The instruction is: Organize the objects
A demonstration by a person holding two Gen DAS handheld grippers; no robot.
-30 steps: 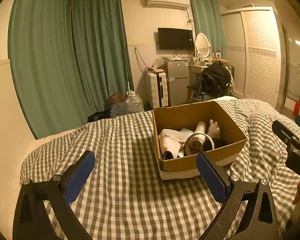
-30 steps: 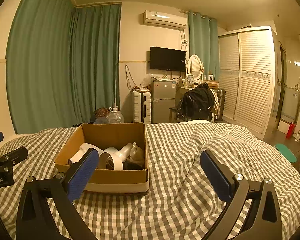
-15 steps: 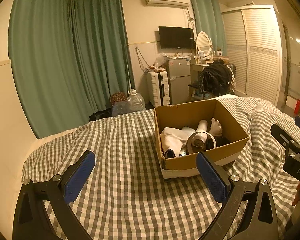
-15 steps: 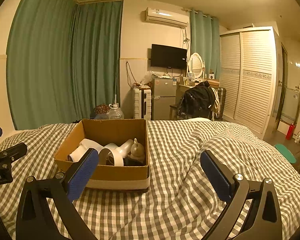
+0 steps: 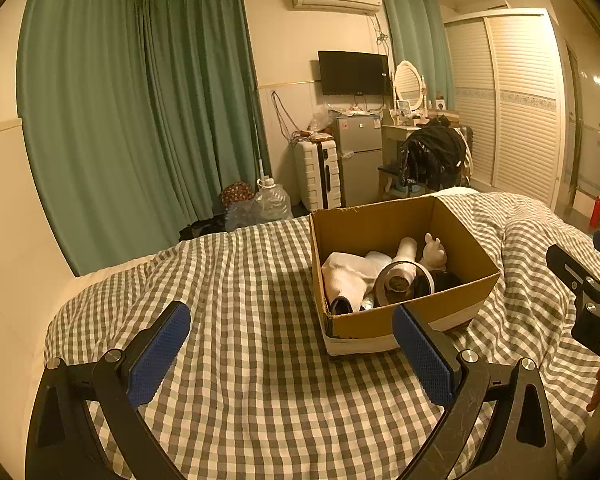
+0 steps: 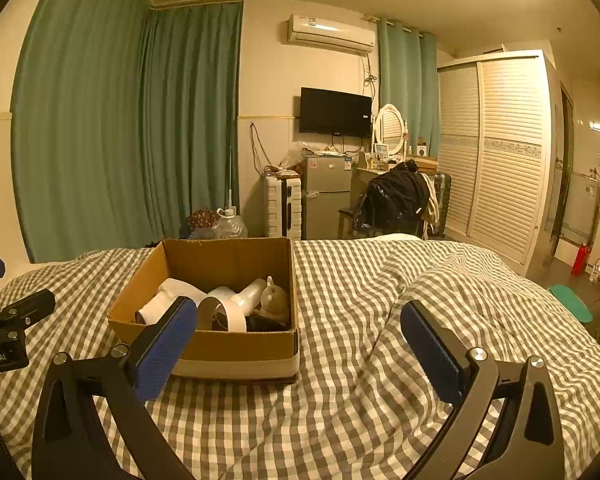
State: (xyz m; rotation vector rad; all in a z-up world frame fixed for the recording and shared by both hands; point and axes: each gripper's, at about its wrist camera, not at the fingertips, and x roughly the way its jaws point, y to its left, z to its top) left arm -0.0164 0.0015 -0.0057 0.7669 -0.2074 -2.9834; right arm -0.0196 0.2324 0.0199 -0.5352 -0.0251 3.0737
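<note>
An open cardboard box (image 5: 404, 320) sits on the checked bed cover; it also shows in the right wrist view (image 6: 236, 346). Inside lie a white cloth (image 5: 350, 276), a tape roll (image 5: 404, 280), a white bottle (image 5: 406, 250) and a small white figure (image 5: 434, 250). My left gripper (image 5: 290, 346) is open and empty, above the cover just in front and left of the box. My right gripper (image 6: 298, 342) is open and empty, in front and right of the box. Each gripper shows at the edge of the other's view.
The checked cover (image 6: 380, 400) bulges in folds to the right of the box. Beyond the bed's far edge stand water jugs (image 5: 266, 204), a white suitcase (image 5: 316, 174), a small fridge (image 5: 360, 156) and a chair with a black jacket (image 5: 432, 158).
Both views have tilted slightly, so the box sits a bit lower and closer in frame. Both grippers stay open and empty.
</note>
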